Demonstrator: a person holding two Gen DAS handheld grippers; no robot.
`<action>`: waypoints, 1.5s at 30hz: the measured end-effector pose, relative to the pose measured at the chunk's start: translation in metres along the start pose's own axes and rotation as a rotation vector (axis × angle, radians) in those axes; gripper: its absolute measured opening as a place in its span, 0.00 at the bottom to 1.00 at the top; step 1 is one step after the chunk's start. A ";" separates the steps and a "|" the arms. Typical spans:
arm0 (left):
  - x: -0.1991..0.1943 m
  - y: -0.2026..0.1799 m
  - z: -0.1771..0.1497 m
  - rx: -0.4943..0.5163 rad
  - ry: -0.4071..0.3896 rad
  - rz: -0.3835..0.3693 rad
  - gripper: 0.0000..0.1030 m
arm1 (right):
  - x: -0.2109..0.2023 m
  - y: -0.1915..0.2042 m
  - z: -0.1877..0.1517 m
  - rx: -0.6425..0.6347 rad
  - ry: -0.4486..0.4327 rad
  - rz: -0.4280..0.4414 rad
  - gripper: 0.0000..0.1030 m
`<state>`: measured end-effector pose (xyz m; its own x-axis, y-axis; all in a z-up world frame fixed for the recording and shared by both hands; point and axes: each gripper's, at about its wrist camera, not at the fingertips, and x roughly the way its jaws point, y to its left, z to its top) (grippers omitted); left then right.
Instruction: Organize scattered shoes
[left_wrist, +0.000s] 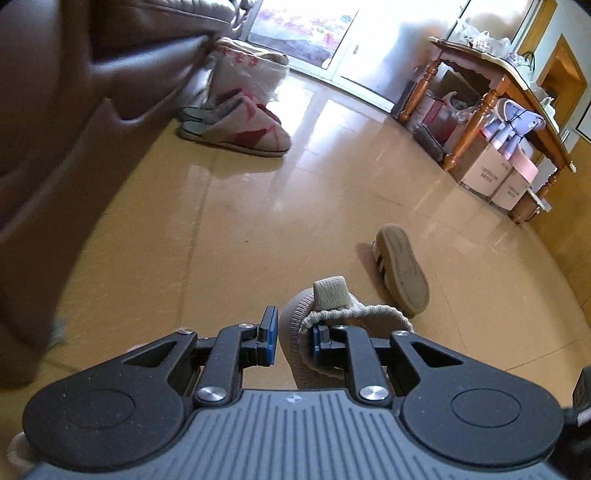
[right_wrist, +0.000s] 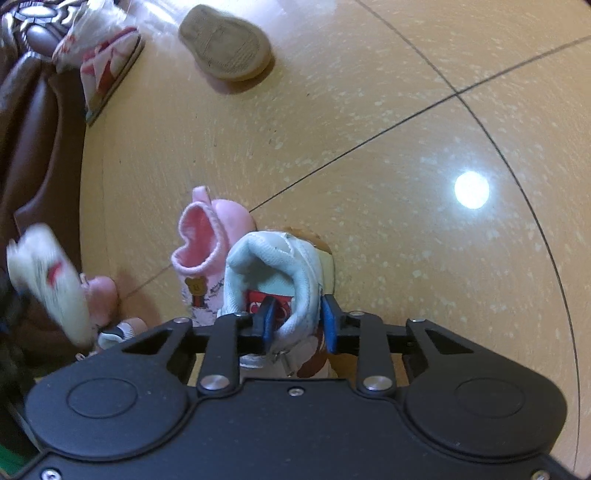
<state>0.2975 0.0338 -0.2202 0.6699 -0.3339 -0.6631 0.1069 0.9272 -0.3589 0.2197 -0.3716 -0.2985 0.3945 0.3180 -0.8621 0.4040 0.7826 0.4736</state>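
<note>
Knit fabric fills the gap in my left gripper (left_wrist: 294, 341): its jaws are clamped on the ribbed collar of a beige knit shoe (left_wrist: 325, 332), one blue pad outside the cuff and the other tucked inside it. A soft pull tab stands up at the heel, and the shoe hangs close under the camera, above the glossy tan floor (left_wrist: 221, 221).

Just beyond it a striped shoe (left_wrist: 400, 271) lies tipped on its side on the floor, its flat, worn, oval sole facing me. Farther off, a pair of padded slippers (left_wrist: 240, 127) in cream and red sit side by side against the smooth brown leather sofa (left_wrist: 74, 129). A wooden surface (left_wrist: 509, 85) on turned legs stands well apart on the right of the left wrist view, with cardboard boxes (left_wrist: 491, 173) under it.

My right gripper (right_wrist: 297, 323) has its jaws pinched on the padded pale-blue collar of a small child's shoe (right_wrist: 273, 266); one pad is inside the opening, the other outside. This shoe stands on the floor, touching a pink knitted bootie (right_wrist: 207, 240) with a fleecy lining and a bear patch. A blurred cream shoe with a red mark (right_wrist: 51, 280) shows at the left edge of the right wrist view.
</note>
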 end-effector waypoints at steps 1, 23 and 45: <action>-0.008 0.001 0.002 0.011 -0.001 0.005 0.17 | -0.006 0.001 -0.002 0.003 -0.006 0.008 0.26; -0.264 -0.025 -0.020 0.070 -0.076 0.140 0.17 | -0.109 0.023 -0.084 -0.043 -0.083 0.120 0.21; -0.214 -0.014 -0.044 -0.027 -0.011 0.112 0.17 | -0.117 -0.020 -0.085 -0.052 -0.060 0.073 0.21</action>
<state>0.1201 0.0846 -0.1022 0.6842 -0.2262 -0.6933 0.0109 0.9537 -0.3005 0.0952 -0.3790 -0.2229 0.4710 0.3440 -0.8123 0.3295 0.7856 0.5237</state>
